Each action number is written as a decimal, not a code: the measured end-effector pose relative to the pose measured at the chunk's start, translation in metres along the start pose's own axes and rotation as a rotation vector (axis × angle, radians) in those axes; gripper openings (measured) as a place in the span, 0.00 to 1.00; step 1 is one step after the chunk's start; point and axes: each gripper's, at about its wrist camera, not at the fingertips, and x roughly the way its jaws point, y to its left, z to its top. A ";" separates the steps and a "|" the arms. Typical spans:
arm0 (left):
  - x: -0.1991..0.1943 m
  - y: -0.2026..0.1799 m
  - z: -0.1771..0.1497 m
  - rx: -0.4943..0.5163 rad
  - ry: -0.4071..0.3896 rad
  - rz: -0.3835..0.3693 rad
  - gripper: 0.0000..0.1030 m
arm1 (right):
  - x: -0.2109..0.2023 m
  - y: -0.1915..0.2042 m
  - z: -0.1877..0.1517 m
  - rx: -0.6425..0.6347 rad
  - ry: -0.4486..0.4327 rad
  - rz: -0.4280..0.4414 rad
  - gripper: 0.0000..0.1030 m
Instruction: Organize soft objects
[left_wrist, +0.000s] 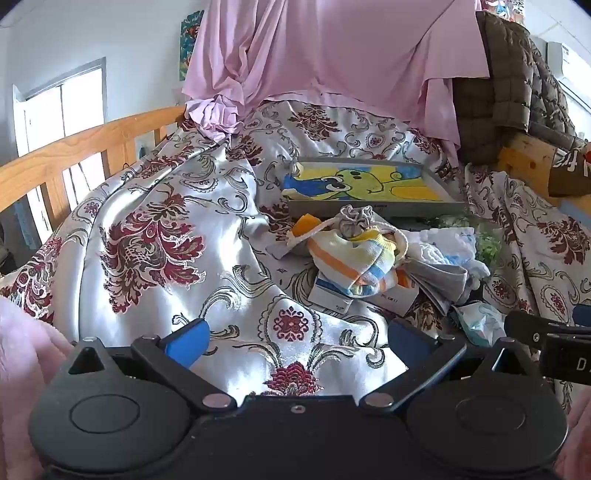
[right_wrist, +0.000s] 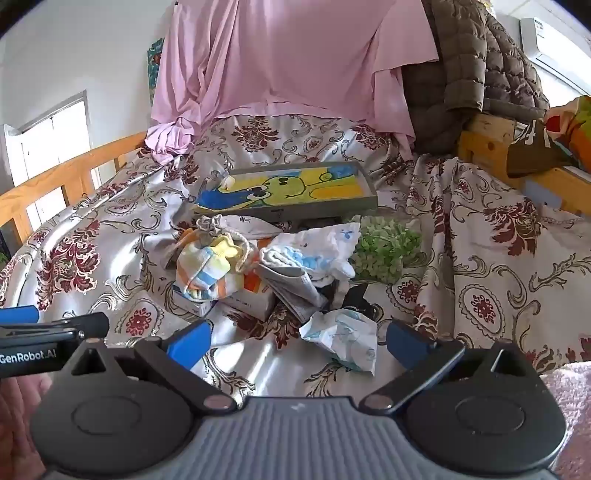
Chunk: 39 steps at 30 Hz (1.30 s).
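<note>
Both the left gripper (left_wrist: 295, 341) and the right gripper (right_wrist: 297, 341) have their jaws spread wide, holding nothing. The pile of soft cloths (right_wrist: 306, 258) lies on the bed (right_wrist: 480, 258), before the tray (right_wrist: 365, 201).

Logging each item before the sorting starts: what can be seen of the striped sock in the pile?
The striped sock looks like soft knit, cream with orange, blue and yellow bands. It lies crumpled, unfolded, on the patterned bedspread, left in the pile, partly over small cardboard boxes. A grey drawstring pouch sits at its far edge, its cord looping beside it. White cloth lies to its right. Neither tool touches it.
</note>
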 end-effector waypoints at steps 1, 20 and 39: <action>0.000 0.000 0.000 -0.007 -0.009 -0.005 0.99 | 0.000 0.000 0.000 -0.002 0.000 0.000 1.00; 0.000 0.000 0.000 -0.004 -0.002 -0.003 0.99 | 0.000 0.000 0.000 0.001 0.005 0.000 1.00; 0.000 0.000 0.000 -0.004 0.000 -0.003 0.99 | 0.001 0.001 -0.001 0.000 0.010 -0.002 1.00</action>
